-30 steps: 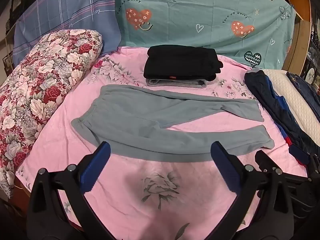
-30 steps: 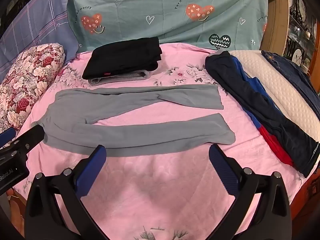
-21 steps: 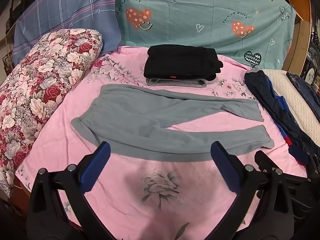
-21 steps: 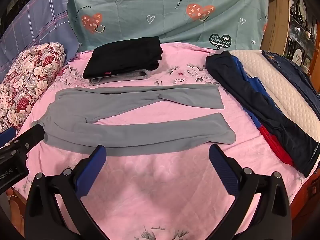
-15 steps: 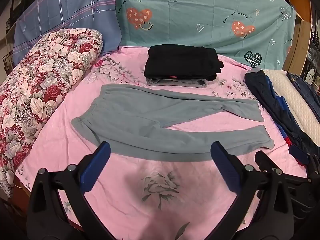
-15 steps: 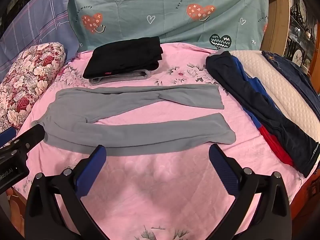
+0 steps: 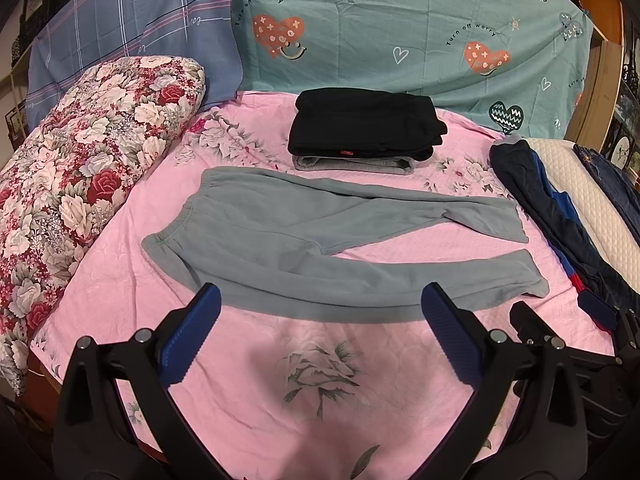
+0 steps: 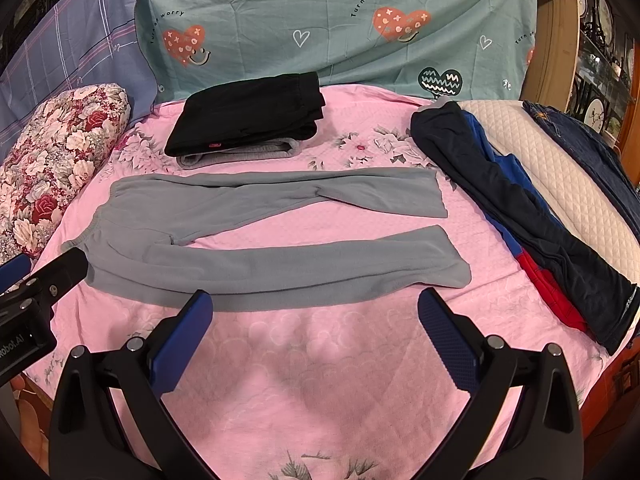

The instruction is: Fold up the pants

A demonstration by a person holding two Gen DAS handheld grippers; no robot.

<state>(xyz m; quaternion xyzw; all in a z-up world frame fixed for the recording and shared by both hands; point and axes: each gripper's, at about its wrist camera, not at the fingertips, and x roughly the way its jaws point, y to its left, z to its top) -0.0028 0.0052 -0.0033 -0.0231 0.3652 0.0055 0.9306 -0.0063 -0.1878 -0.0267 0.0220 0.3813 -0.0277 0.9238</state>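
Grey pants point(image 7: 304, 240) lie flat and spread on the pink bedsheet point(image 7: 320, 380), waistband to the left, the two legs apart and pointing right; they also show in the right wrist view point(image 8: 256, 232). My left gripper point(image 7: 320, 304) is open and empty, hovering just in front of the near leg. My right gripper point(image 8: 316, 312) is open and empty, also just in front of the near leg. The right gripper's body shows at the right edge of the left wrist view point(image 7: 576, 344); the left gripper's body shows at the left edge of the right wrist view point(image 8: 36, 288).
A folded black garment on a folded grey one point(image 7: 364, 128) lies behind the pants. A floral pillow point(image 7: 80, 168) is at the left. A pile of dark blue, blue and red clothes point(image 8: 532, 216) and a white quilted pad point(image 8: 568, 184) lie at the right. Patterned sheets hang behind.
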